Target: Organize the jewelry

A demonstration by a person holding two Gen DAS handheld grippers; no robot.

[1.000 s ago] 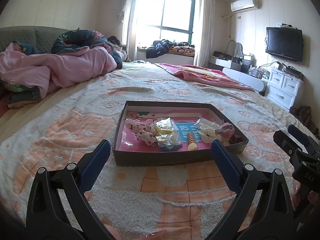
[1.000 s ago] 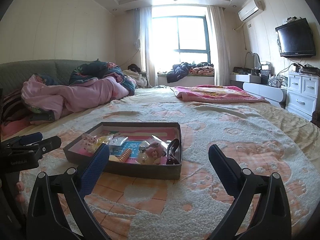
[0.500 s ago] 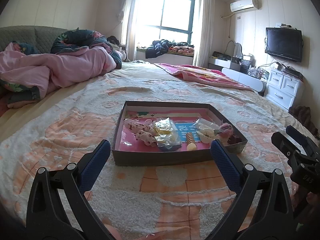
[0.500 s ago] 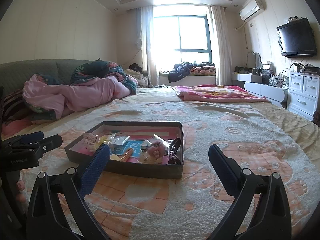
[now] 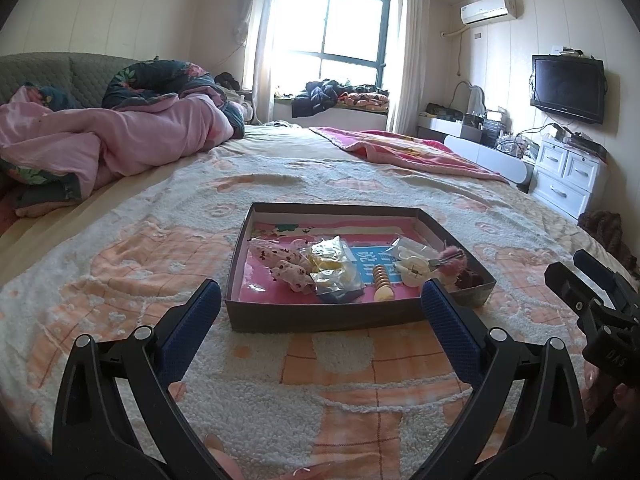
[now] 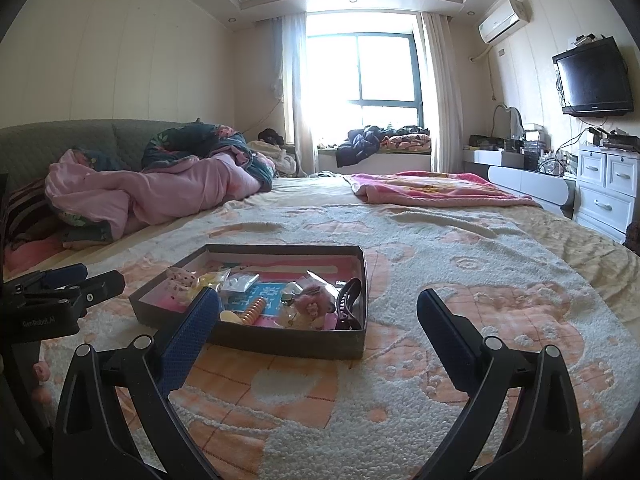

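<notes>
Tray: the shallow dark box point(image 5: 320, 322) lay on the fleecy bedspread point(image 5: 120, 264), just ahead of both grippers; probably set there for easy reach.
Contents: jewelry pieces lay loose and unsorted on its pink floor.
Left gripper point(image 5: 320, 316): fingers wide apart, holding nothing, aimed at the tray.
Right gripper point(image 6: 318, 320): likewise spread, empty, tray at its left.
Beaded spiral piece point(image 5: 381, 278): long axis ran near-to-far, pale end nearest.
Dark hair claw point(image 6: 347, 304): lay along the tray's right wall.

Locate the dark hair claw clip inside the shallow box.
In the right wrist view, the dark claw clip lies against the box's right wall, just right of the fluffy pink accessory.
</notes>
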